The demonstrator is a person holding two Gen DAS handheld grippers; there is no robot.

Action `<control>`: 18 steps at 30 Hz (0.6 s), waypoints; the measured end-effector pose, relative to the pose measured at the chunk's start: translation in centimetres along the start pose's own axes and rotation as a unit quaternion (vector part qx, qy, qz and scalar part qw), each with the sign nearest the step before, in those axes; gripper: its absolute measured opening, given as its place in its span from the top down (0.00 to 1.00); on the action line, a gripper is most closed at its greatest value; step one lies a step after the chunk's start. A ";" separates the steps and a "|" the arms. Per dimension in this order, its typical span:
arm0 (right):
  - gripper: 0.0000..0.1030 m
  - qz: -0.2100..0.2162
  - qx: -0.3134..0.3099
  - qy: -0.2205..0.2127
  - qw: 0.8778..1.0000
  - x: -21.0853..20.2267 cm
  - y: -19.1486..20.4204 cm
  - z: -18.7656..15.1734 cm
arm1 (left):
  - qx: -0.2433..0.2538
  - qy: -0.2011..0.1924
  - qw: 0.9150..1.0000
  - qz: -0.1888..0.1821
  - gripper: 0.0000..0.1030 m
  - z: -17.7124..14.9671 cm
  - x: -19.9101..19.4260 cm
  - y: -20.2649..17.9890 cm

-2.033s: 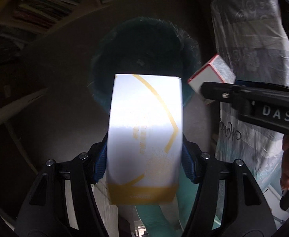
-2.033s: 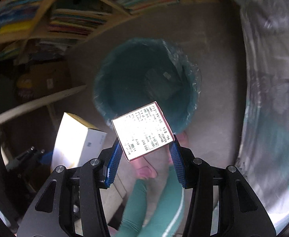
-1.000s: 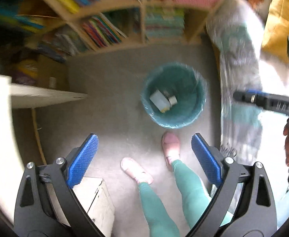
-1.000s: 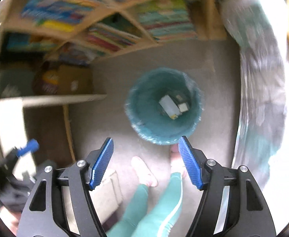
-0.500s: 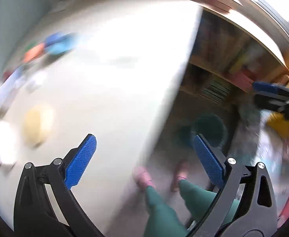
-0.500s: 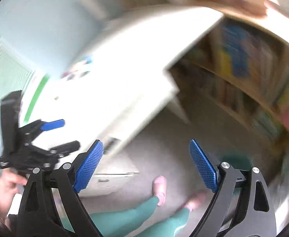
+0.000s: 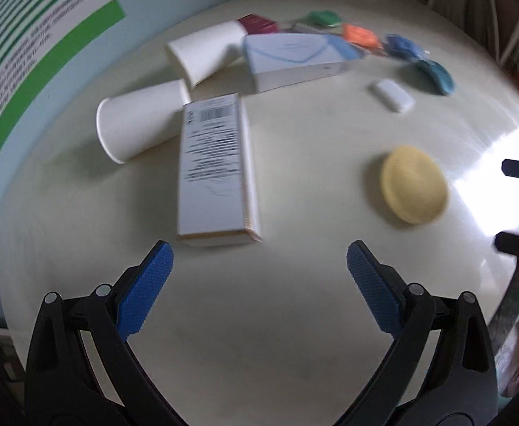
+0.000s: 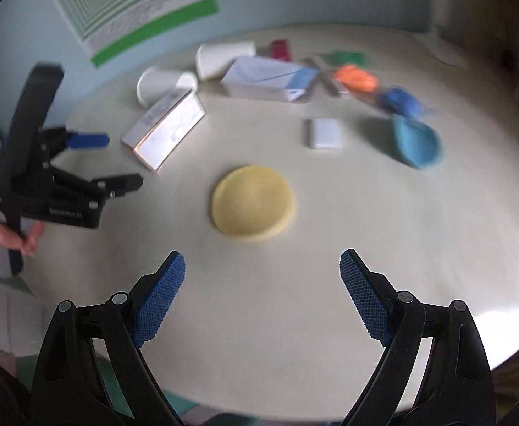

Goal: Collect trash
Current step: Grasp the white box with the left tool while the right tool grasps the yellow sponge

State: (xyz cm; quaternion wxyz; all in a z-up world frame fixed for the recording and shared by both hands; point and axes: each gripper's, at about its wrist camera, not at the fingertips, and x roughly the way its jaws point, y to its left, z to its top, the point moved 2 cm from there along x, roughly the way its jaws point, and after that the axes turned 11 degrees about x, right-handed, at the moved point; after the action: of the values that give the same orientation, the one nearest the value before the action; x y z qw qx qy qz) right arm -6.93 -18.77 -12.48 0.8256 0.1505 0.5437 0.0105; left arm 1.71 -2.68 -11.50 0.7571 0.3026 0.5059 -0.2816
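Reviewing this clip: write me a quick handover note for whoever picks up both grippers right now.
Left gripper: open, empty, over the table.
Right gripper: open, empty, just short of the yellow disc.
On the table: long white box nearest the left fingers, two tipped paper cups, blue-and-white box, small white block, coloured lumps at the back.
Done: nothing visible here.
Left: all of this is uncollected; long box likely next.

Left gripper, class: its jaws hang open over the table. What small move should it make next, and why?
Probably lower the left gripper onto the white barcode box just ahead of it. Its jaws are open and empty, the box lies flat on the table, nearest the fingertips and roughly lined up with the gap. The two paper cups lie farther off.
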 end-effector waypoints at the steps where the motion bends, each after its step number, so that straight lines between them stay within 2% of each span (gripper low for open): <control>1: 0.14 -0.004 -0.007 0.008 1.000 1.0 0.5 0.4 | -0.006 0.001 1.000 -0.004 0.07 0.0 0.6 0.4; 7: 0.14 -0.039 -0.047 0.049 0.997 5.0 2.4 1.8 | -0.027 0.009 1.000 -0.010 0.07 0.4 3.5 2.9; 11: 0.14 -0.068 -0.074 0.054 0.994 6.6 3.4 2.5 | -0.037 0.001 0.999 -0.020 0.07 1.2 4.4 3.9; 15: 0.14 -0.076 -0.062 0.057 0.994 7.5 3.3 2.9 | -0.058 -0.002 0.997 -0.040 0.07 1.4 5.5 4.9; 17: 0.14 -0.076 -0.051 0.050 0.995 7.5 3.1 3.1 | -0.067 -0.003 0.997 -0.049 0.11 1.6 5.9 5.3; 18: 0.15 -0.078 -0.049 0.047 0.995 7.5 3.0 3.2 | -0.069 -0.001 0.996 -0.054 0.17 1.7 6.2 5.3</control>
State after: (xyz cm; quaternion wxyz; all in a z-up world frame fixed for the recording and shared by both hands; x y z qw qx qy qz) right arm -0.50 -15.33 -17.27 0.8036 0.0668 0.5910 -0.0200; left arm 8.67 -1.14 -15.87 0.7603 0.2217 0.5391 -0.2868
